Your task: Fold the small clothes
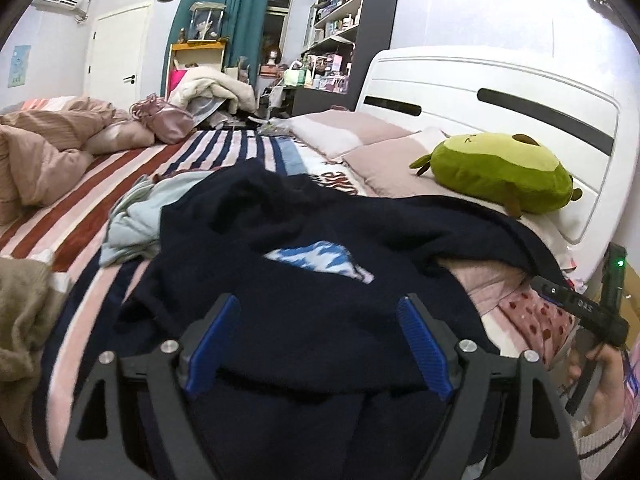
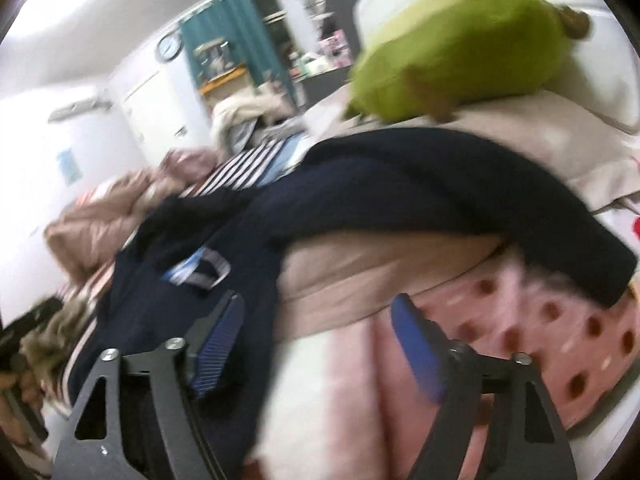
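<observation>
A dark navy garment (image 1: 320, 220) with a blue and white print (image 1: 320, 260) lies crumpled on the striped bed (image 1: 100, 200). My left gripper (image 1: 318, 302) stands open low over its near part, and the cloth lies between the wide-apart blue pads (image 1: 216, 344) without being pinched. The right wrist view is blurred. In it the navy garment (image 2: 400, 184) stretches across a beige pillow (image 2: 360, 272). My right gripper (image 2: 318, 304) is open beside the garment's edge, over pink bedding, with nothing pressed between its pads. A hand (image 1: 600, 372) holds a black device at the right edge of the left wrist view.
A green plush toy (image 1: 496, 176) rests on the pillows by the white headboard (image 1: 480, 92). A light blue garment (image 1: 136, 220) lies left of the navy one, and an olive one (image 1: 20, 320) sits at the left edge. A pink dotted cloth (image 2: 540, 320) lies near right, a beige duvet (image 1: 40, 152) far left.
</observation>
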Tool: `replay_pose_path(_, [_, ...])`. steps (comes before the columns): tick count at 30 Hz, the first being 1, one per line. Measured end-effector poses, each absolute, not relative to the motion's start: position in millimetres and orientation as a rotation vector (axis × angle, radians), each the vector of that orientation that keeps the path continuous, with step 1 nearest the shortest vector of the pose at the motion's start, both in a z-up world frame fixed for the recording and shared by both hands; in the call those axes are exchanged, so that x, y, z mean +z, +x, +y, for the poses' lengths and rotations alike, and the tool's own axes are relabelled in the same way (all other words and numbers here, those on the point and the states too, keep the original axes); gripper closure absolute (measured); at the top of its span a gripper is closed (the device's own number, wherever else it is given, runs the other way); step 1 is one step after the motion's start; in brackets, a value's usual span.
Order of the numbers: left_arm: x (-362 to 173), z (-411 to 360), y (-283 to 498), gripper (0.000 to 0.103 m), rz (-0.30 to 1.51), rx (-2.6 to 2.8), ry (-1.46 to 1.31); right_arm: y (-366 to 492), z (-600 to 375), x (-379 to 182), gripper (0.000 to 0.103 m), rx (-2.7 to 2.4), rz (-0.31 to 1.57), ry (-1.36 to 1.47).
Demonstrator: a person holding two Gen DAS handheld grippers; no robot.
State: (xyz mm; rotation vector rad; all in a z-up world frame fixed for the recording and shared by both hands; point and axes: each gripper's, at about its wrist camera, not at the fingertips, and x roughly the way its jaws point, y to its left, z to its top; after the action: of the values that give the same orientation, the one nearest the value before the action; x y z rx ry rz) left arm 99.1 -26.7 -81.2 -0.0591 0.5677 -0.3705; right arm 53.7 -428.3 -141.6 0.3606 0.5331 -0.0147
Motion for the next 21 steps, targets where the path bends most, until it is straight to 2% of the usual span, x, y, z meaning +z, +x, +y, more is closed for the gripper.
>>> replay_pose_path(4, [-79, -43, 100, 0.022, 0.563, -0.39, -0.043, 54, -466, -148, 0.026, -0.093, 0.535, 0.403])
replay_pose_path(10, [-79, -55, 104, 0.022, 0.575, -0.399, -0.029, 38, -483, -139, 0.026, -0.313, 0.491, 0.214])
replay_pose_path(19, [-81, -64, 106, 0.022, 0.591, -0.407, -0.041, 89, -493, -150, 0.016, -0.371, 0.681, -0.03])
replay_pose_path(20, [-82, -63, 106, 0.022, 0.595, -0.405, -0.049, 93, -490, -151, 0.018, -0.353, 0.697, -0.042])
replay_pose_path(21, [-82, -61, 106, 0.022, 0.597, -0.404, -0.053, 98, -488, -152, 0.026, -0.344, 0.708, -0.05])
